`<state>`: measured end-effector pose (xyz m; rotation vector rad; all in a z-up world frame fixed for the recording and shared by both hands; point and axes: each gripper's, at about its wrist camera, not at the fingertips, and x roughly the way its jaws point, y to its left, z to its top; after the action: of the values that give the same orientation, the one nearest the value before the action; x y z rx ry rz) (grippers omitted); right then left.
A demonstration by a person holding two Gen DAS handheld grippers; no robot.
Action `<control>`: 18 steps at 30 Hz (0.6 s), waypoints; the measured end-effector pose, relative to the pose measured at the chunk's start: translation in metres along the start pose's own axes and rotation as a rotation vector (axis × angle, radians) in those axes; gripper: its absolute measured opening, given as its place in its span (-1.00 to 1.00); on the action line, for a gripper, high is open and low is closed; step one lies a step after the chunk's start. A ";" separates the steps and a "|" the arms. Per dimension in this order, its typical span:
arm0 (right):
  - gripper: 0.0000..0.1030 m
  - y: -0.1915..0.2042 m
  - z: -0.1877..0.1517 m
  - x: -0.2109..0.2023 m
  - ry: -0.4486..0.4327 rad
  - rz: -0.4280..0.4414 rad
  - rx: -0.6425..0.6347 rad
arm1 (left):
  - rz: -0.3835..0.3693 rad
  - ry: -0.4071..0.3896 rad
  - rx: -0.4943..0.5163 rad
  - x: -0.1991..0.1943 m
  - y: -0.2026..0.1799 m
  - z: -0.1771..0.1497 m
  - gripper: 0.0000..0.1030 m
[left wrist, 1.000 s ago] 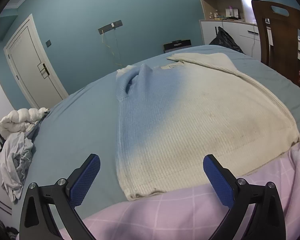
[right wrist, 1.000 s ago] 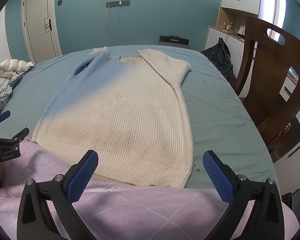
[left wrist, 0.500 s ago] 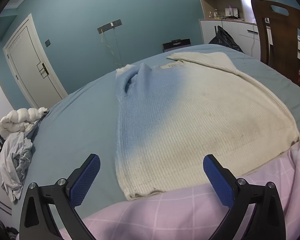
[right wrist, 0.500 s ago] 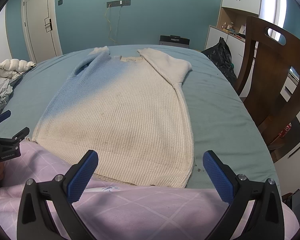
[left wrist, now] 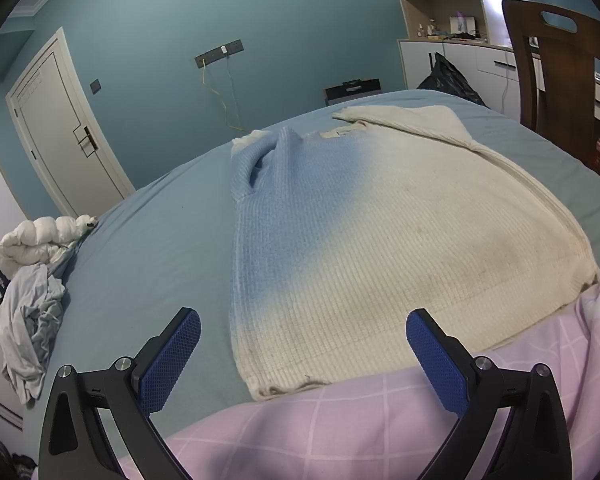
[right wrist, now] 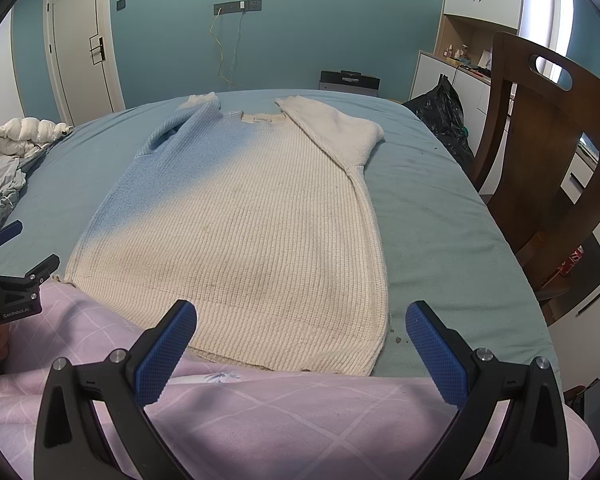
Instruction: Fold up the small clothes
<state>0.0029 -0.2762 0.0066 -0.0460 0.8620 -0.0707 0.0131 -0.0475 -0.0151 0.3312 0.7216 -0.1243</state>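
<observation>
Comparing the current views with those taken up to a second ago shows almost no change: the scene holds steady, and only a very slight camera shift is detectable.

The teal-sheeted bed (right wrist: 440,216) fills the middle of both views. The cream and pale-blue ribbed knit sweater (right wrist: 236,224) lies flat on it, centred in each frame, collar toward the upper part and hem toward the lower part. Both sleeves are already folded in over the shoulders. The hem rests against the pink checked quilt (right wrist: 300,412) that crosses the bottom of both frames.

A dark wooden chair (right wrist: 540,152) stands at the right edge of the right wrist view. A crumpled heap of white and grey clothing (left wrist: 32,292) sits at the left edge of the left wrist view.

The left gripper (left wrist: 304,360) hangs above the quilt with its jaws wide apart, holding nothing, short of the hem's left corner. The right gripper (right wrist: 300,352) is likewise wide apart and empty, short of the hem's right corner.

Judgement: the pause marks a readiness position. The body fold is not yet begun; the next step probably requires each gripper to close on one hem corner.
</observation>
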 end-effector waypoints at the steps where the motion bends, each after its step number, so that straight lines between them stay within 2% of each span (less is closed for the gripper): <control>1: 0.98 0.000 0.000 0.000 0.000 0.000 0.000 | 0.000 -0.001 -0.001 0.000 0.000 0.000 1.00; 18: 0.98 0.002 0.000 0.000 0.000 0.000 -0.001 | -0.003 0.000 -0.008 0.001 0.002 -0.001 1.00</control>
<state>0.0028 -0.2745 0.0062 -0.0470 0.8619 -0.0706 0.0137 -0.0454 -0.0161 0.3225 0.7225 -0.1245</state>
